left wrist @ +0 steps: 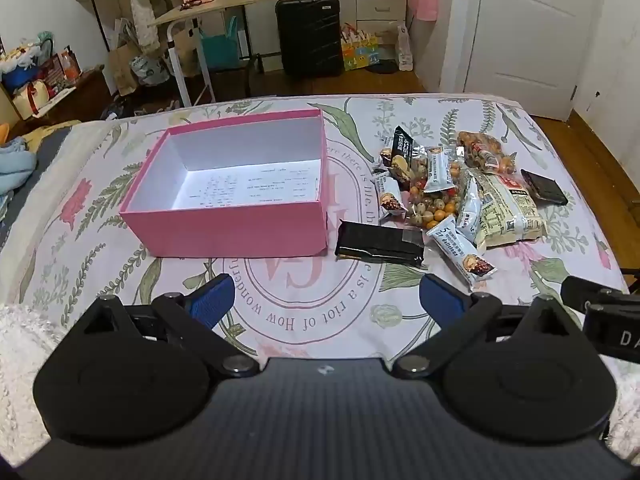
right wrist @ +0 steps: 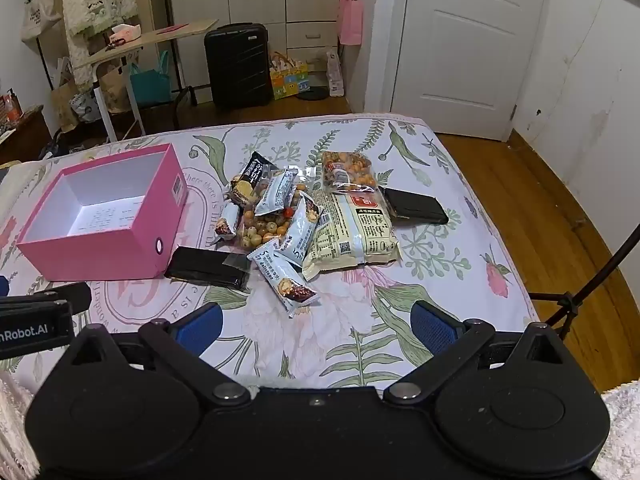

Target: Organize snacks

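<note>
An open pink box [left wrist: 228, 232] with a white inside stands empty on the floral bedsheet; it also shows at the left in the right wrist view [right wrist: 92, 256]. A pile of snacks lies to its right: a black packet [left wrist: 380, 244] [right wrist: 208, 266], white bars [left wrist: 460, 248] [right wrist: 286, 280], a clear bag of coated nuts [left wrist: 434, 204] [right wrist: 264, 226], a large cream bag [left wrist: 508, 208] [right wrist: 352, 232], another nut bag [right wrist: 348, 172] and a dark packet [right wrist: 414, 206]. My left gripper [left wrist: 326, 300] is open and empty, near the box front. My right gripper [right wrist: 316, 324] is open and empty, just short of the nearest bar.
The bed's far edge [left wrist: 360, 98] borders a wooden floor. Beyond stand a black suitcase [left wrist: 308, 34], a folding table [left wrist: 224, 4], bags and a white door [right wrist: 460, 48]. A black tripod leg [right wrist: 580, 292] stands at the bed's right side.
</note>
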A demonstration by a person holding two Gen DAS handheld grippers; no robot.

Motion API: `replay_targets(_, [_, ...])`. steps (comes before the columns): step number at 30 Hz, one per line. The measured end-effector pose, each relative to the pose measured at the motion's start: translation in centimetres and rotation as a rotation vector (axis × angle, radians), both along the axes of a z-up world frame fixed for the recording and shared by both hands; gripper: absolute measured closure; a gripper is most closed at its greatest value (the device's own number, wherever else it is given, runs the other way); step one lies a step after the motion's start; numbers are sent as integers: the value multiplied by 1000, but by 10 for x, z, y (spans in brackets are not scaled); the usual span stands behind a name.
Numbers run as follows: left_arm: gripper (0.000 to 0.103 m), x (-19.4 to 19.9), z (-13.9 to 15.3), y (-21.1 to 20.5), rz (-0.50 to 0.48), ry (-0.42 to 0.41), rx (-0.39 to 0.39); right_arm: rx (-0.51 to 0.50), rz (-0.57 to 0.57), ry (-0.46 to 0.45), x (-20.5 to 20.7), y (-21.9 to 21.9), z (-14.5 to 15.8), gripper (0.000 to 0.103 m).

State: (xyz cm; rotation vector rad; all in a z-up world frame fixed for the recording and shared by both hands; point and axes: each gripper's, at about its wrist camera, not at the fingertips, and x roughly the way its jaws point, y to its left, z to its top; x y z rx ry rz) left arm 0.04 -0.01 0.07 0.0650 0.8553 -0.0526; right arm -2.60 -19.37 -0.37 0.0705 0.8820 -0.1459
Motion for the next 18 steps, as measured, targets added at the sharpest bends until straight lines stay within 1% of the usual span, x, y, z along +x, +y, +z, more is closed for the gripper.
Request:
replay_targets(3, [4, -1, -1, 0, -3, 3, -6, -2, -1, -2, -1, 1, 0, 2])
replay_targets(5, [5, 3, -2, -2, 8, 23, -8, -2, 1, -4, -1, 1, 0, 2])
replay_targets(9, [5, 3, -4, -2, 6, 3, -7, -6, 2, -6, -4, 0, 1, 2])
replay_targets(10, [5, -1, 0, 4, 4, -6, -15, -7, 1, -5, -4, 0, 1, 2])
replay_targets(18, [4, -3, 0, 5, 5, -10, -19, -13, 3, 0, -5, -3, -2, 2])
